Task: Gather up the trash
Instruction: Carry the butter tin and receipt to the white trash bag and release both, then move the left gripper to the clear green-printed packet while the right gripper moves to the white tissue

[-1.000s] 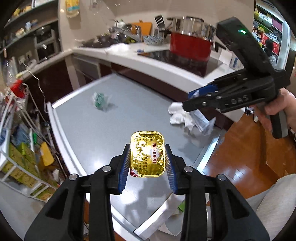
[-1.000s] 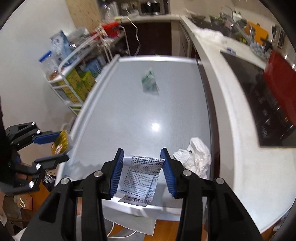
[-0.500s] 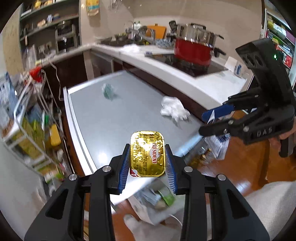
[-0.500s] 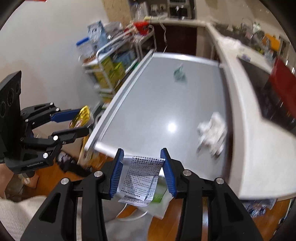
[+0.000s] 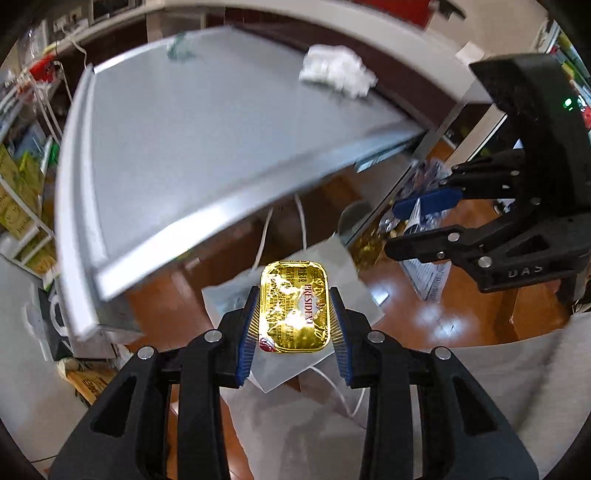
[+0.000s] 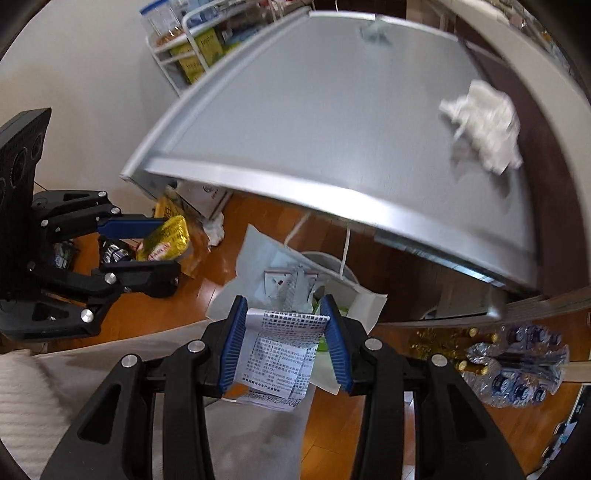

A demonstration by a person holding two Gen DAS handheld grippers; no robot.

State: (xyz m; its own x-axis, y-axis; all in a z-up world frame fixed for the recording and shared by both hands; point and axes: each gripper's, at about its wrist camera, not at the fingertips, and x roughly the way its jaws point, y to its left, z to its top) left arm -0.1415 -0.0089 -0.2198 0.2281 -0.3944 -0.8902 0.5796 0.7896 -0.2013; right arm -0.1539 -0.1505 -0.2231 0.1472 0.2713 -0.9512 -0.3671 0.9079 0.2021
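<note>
Both dropped off the table (image 5: 207, 122) toward the bag (image 6: 258, 258), lower middle; left gripper (image 5: 293, 314) pinching gold foil pack (image 5: 294, 306), right gripper (image 6: 282, 345) clamping receipt (image 6: 284, 354), ready for dumping.

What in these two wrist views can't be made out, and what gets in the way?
- Trash bag contents: right wrist view, mostly covered by the receipt and right claw.
- Same bag, left wrist view: hidden behind the gold butter pack in the left claw.
- Receipt print: too small to read.
- Small green wrapper on the grey table: blurred, unidentifiable.
- White crumpled wad: motion-blurred.
</note>
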